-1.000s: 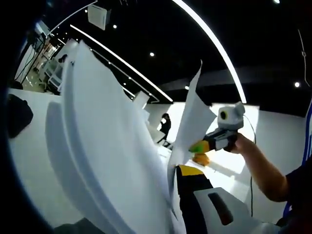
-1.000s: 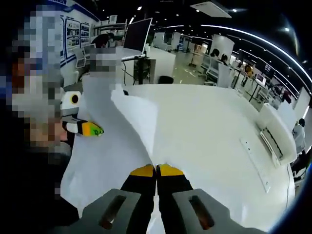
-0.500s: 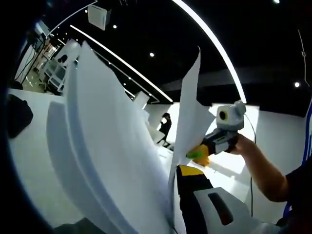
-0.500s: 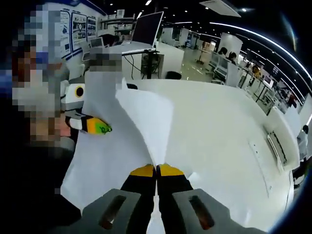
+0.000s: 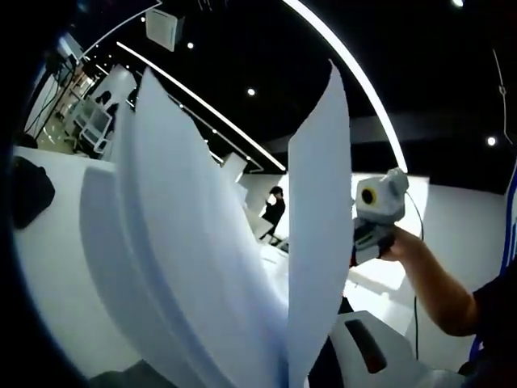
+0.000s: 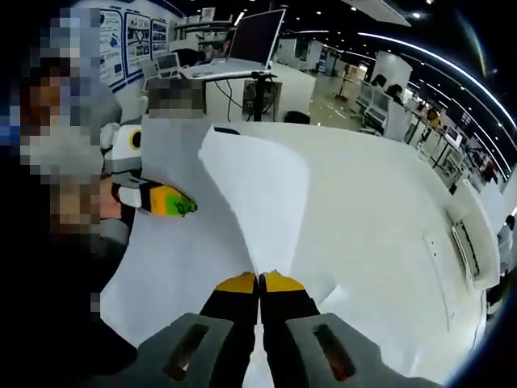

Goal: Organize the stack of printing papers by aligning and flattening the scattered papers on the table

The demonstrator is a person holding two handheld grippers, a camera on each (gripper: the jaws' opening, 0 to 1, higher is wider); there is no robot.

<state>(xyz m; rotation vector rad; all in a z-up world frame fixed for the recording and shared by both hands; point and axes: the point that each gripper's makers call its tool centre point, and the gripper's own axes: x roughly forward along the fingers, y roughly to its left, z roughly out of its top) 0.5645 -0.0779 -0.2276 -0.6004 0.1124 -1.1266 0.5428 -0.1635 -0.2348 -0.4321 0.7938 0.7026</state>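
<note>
Papers (image 5: 242,267) hide left tongs (image 6: 182,207)

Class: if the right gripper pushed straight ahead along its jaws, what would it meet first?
The paper sheets its closed jaws already pinch; the right gripper would likely push into them, with the white table beyond.

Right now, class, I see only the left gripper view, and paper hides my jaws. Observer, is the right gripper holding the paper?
Observer: Yes. In the right gripper view, the right gripper is shut on the near edge of the paper.
Operator: And my left gripper?
Observer: The left gripper is at the paper's left edge, with its tips looking closed on it.
Operator: What lies past the paper?
Observer: The white table, and beyond it a dark monitor.
</note>
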